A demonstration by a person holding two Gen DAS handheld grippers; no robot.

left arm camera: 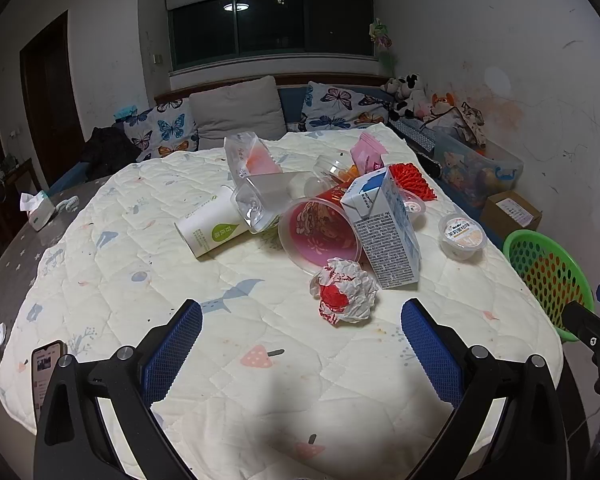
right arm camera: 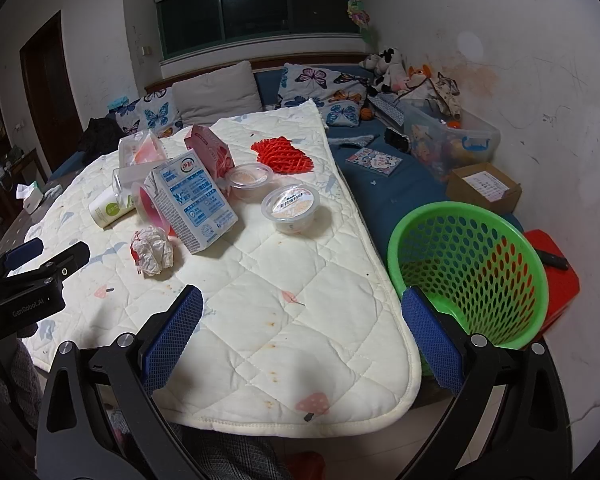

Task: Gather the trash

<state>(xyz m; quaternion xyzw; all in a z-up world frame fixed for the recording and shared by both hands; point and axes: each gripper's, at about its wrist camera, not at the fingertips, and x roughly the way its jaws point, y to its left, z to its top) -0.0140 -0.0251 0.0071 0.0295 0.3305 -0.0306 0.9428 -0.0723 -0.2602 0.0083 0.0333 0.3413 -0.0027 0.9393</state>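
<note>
Trash lies in a pile on the quilted table cover (left arm camera: 260,320): a crumpled paper wrapper (left arm camera: 342,292) (right arm camera: 153,251), a blue-and-white milk carton (left arm camera: 384,228) (right arm camera: 192,204), a red plastic cup (left arm camera: 318,236) on its side, a white paper cup (left arm camera: 210,226) (right arm camera: 110,208), a sealed pudding cup (left arm camera: 462,236) (right arm camera: 292,208), a clear container (left arm camera: 260,200) and red foam netting (right arm camera: 282,154). A green perforated basket (right arm camera: 468,272) (left arm camera: 550,276) stands off the table's right edge. My left gripper (left arm camera: 302,340) is open and empty, just short of the wrapper. My right gripper (right arm camera: 302,336) is open and empty over the table's near right corner.
A phone (left arm camera: 46,372) lies at the table's near left edge. A tissue pack (left arm camera: 40,210) sits at the far left. Behind are a sofa with butterfly cushions (left arm camera: 160,130), a clear toy bin (right arm camera: 452,142), a cardboard box (right arm camera: 484,186) and a red stool (right arm camera: 560,276).
</note>
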